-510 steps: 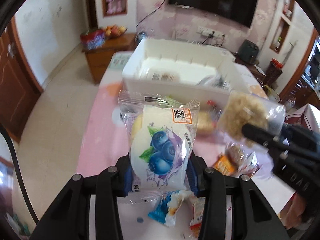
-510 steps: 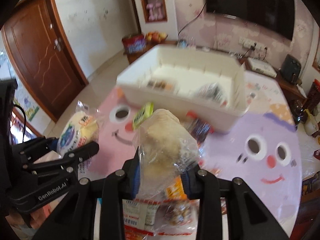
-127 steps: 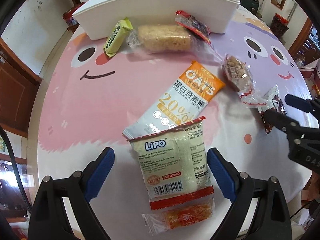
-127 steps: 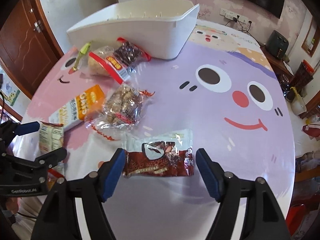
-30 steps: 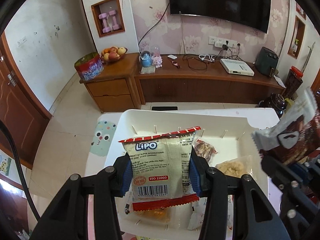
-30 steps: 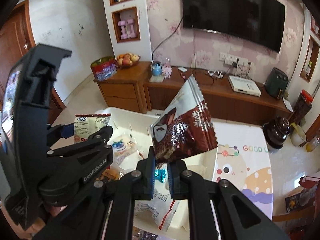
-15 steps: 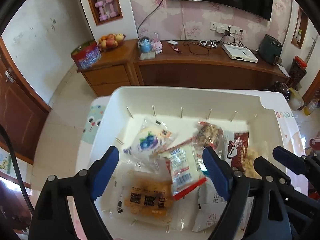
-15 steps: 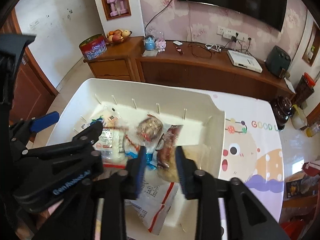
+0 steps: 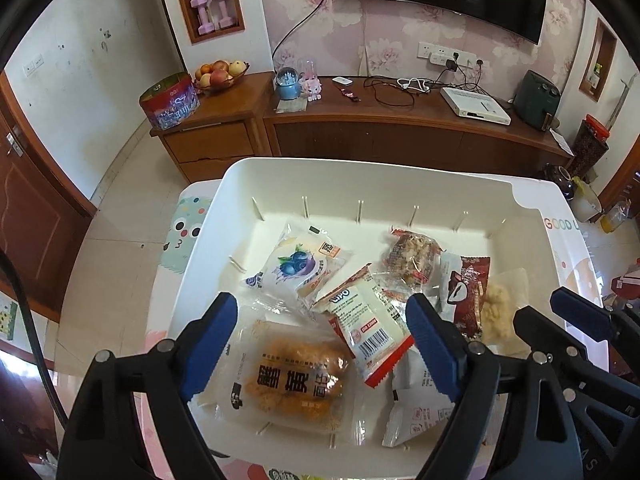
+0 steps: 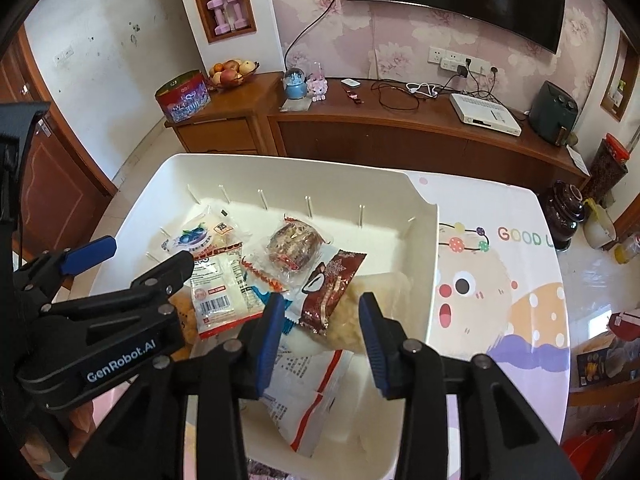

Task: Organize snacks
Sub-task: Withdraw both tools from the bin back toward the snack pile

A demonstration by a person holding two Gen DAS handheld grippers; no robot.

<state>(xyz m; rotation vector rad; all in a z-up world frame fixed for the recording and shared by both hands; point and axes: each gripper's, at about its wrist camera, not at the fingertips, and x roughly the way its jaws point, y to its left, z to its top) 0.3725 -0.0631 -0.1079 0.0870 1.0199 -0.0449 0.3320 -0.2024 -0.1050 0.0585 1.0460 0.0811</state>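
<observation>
A white bin (image 9: 360, 168) on the table holds several snack packets. The white and red LiPO packet (image 9: 368, 320) lies loose in it, below my left gripper (image 9: 320, 304), which is open and empty. The brown packet (image 10: 330, 284) rests beside a pale puffed snack (image 10: 360, 308). My right gripper (image 10: 321, 300) hovers over them with its jaws opening, and the pads touch nothing. A blueberry bun (image 9: 298, 266), a nut bar (image 9: 412, 254) and a fried snack pack (image 9: 292, 380) also lie inside. The two grippers sit side by side over the bin's near half.
The bin (image 10: 280, 162) stands at the far left of a table with a cartoon cloth (image 10: 500, 280). Behind it runs a wooden cabinet (image 9: 400, 128) with a fruit bowl (image 9: 220, 74). A dark jar (image 10: 564, 208) stands past the table's right corner.
Both grippers let go: the LiPO packet and the brown packet dropped into the bin. Both jaws opened, the left wide, and both grippers sank closer to the bin.
</observation>
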